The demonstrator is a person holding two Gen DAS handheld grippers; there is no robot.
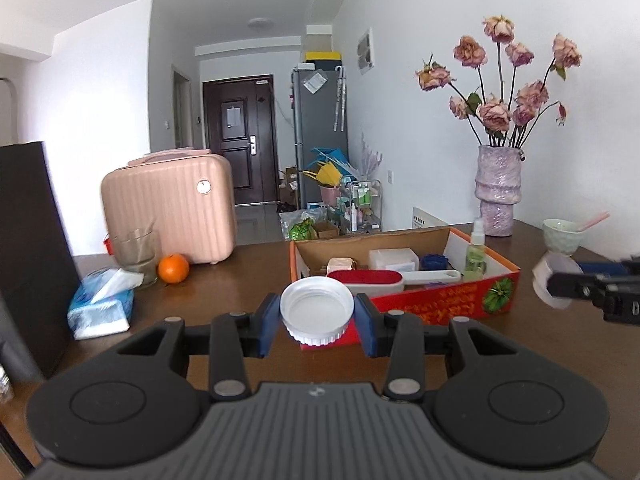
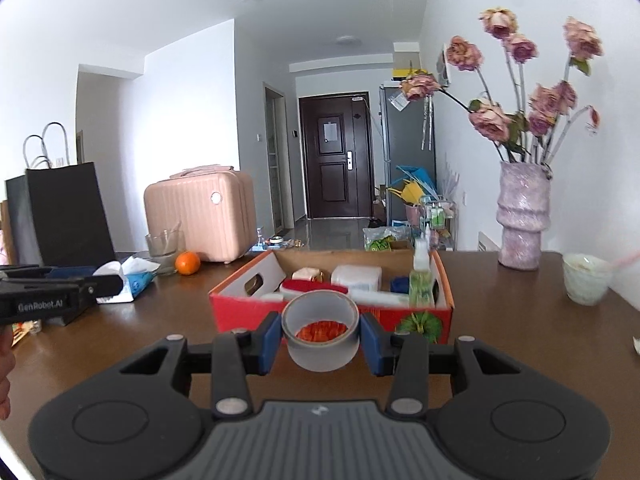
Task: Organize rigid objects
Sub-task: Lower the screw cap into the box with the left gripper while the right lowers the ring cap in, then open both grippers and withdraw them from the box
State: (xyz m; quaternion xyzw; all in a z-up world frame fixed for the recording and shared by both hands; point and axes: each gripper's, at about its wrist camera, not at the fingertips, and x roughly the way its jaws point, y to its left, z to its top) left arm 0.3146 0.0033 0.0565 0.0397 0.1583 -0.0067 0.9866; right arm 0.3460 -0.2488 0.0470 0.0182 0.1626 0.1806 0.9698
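My left gripper (image 1: 317, 314) is shut on a white ribbed jar lid (image 1: 317, 307), held open side up just before the near wall of the red cardboard box (image 1: 440, 305). My right gripper (image 2: 320, 336) is shut on a roll of clear tape (image 2: 320, 330), held before the same box (image 2: 248, 312). The box holds a red-topped lint brush (image 1: 372, 280), a white container (image 1: 394, 259), a blue object (image 1: 435, 261) and a green spray bottle (image 1: 476, 252). The right gripper with its tape (image 1: 554, 282) shows at the left view's right edge.
On the brown table (image 1: 224, 284) stand a pink case (image 1: 170, 206), a glass (image 1: 136, 254), an orange (image 1: 173, 268), a tissue pack (image 1: 102, 300), a black bag (image 1: 28, 248), a vase of dried roses (image 1: 498, 192) and a pale cup (image 1: 562, 236).
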